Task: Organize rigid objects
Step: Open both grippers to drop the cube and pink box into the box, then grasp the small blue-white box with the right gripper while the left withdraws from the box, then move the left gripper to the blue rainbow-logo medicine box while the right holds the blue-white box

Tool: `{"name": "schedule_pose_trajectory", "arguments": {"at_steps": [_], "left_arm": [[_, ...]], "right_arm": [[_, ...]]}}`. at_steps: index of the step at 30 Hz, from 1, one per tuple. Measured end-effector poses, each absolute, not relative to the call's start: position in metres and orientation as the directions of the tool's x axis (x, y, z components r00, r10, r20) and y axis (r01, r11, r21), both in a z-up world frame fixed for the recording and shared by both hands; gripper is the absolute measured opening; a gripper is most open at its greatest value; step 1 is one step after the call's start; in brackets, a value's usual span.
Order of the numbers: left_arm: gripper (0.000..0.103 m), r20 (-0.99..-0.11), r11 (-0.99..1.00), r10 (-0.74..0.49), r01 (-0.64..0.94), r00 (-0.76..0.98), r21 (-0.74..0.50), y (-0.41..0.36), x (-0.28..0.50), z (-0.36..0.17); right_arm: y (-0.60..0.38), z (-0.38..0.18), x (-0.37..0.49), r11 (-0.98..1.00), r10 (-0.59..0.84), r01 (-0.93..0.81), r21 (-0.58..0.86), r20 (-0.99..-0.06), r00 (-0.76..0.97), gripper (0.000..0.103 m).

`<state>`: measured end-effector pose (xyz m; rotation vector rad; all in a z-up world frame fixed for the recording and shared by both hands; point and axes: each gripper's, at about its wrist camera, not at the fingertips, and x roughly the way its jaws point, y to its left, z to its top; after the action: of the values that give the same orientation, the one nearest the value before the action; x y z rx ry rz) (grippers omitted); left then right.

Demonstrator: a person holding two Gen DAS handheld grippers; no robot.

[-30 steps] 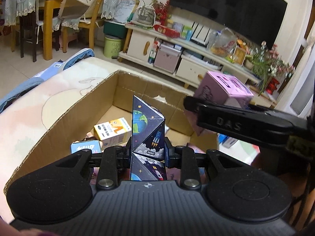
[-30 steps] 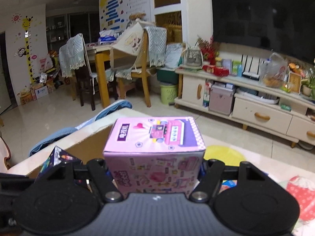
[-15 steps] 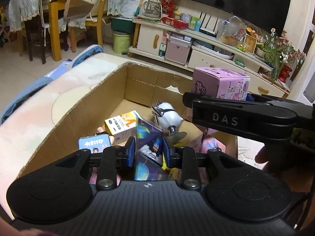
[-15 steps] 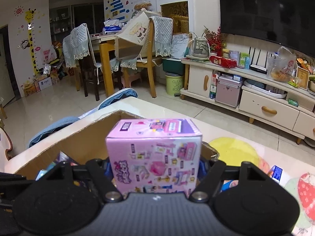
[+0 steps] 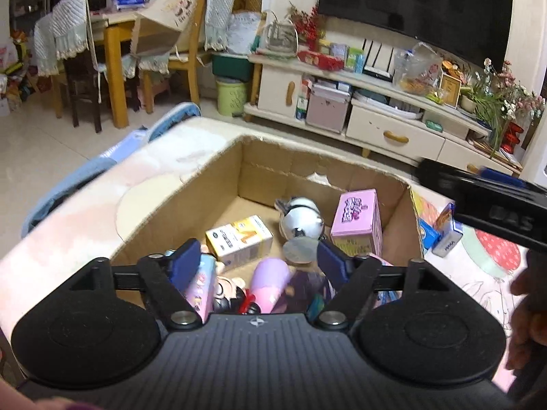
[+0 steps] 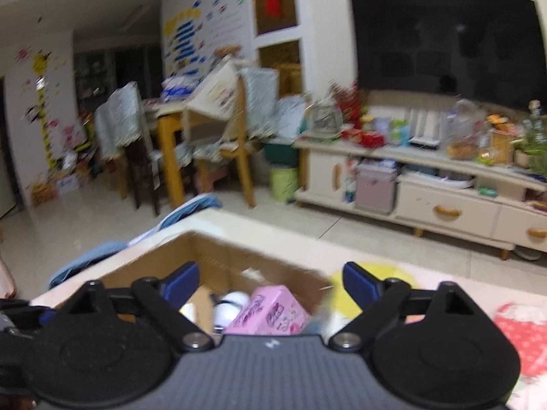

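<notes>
Pink box (image 5: 357, 220) upright inside cardboard box (image 5: 218, 184), ahead and right of the left gripper (image 5: 258, 256), against the right wall; same pink box (image 6: 270, 311) just below and between the spread fingers of the right gripper (image 6: 270, 280), blurred there. Dark space-print piece (image 5: 304, 288) lying low in the carton, directly under the left gripper, partly hidden by the gripper body. Left gripper wide open, nothing between its blue pads (image 5: 184, 261). Right gripper likewise wide open, holding nothing. Yellow-and-white carton (image 5: 239, 241) ahead of the left gripper, slightly left of centre. White-and-black round toy (image 5: 301, 218) ahead, just beside the pink box on its left. Pink-purple bottle (image 5: 270, 283) and small doll figure (image 5: 229, 292) close under the left gripper's fingers. Outside the carton's right wall, small blue and orange packets (image 5: 441, 232) on a printed mat (image 5: 478, 273). Right gripper's black side arm crossing the upper right of the left wrist view. Beyond, TV cabinet (image 5: 376, 126) and dining chairs (image 5: 82, 68).
</notes>
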<state>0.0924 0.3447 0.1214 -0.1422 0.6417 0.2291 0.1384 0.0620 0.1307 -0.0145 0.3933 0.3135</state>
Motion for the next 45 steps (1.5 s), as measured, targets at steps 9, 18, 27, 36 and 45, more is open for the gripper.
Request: {"name": "schedule_pose_trajectory", "arguments": {"at_steps": [9,18,27,36,45], "left_arm": [[0.102,-0.59,0.965,0.144,-0.245,0.795,-0.095,0.341,0.083,0.127],[0.103,-0.605,0.97,0.106,-0.216,0.789,-0.112,0.332,0.083,0.126],[0.103,-0.607,0.979,0.071,-0.172,0.791,-0.111,0.327,0.082,0.125],[0.103,-0.595,0.987,0.044,-0.126,0.802,-0.096,0.324,0.082,0.124],[0.103,-0.567,0.997,-0.005,-0.042,0.824,-0.07,0.313,0.084,0.123]], "right_arm": [[-0.011,0.084,0.135,0.993,0.105,-0.067,0.101,-0.443,0.89,0.097],[-0.008,0.04,0.153,0.995,0.095,-0.087,0.04,-0.526,0.845,0.097],[-0.012,0.036,0.19,0.999,-0.019,0.042,0.032,-0.52,0.854,0.097],[-0.031,0.032,0.216,0.989,-0.031,0.102,0.104,-0.539,0.842,0.053],[-0.053,0.036,0.189,0.994,-0.021,0.076,0.082,-0.528,0.849,0.023]]}}
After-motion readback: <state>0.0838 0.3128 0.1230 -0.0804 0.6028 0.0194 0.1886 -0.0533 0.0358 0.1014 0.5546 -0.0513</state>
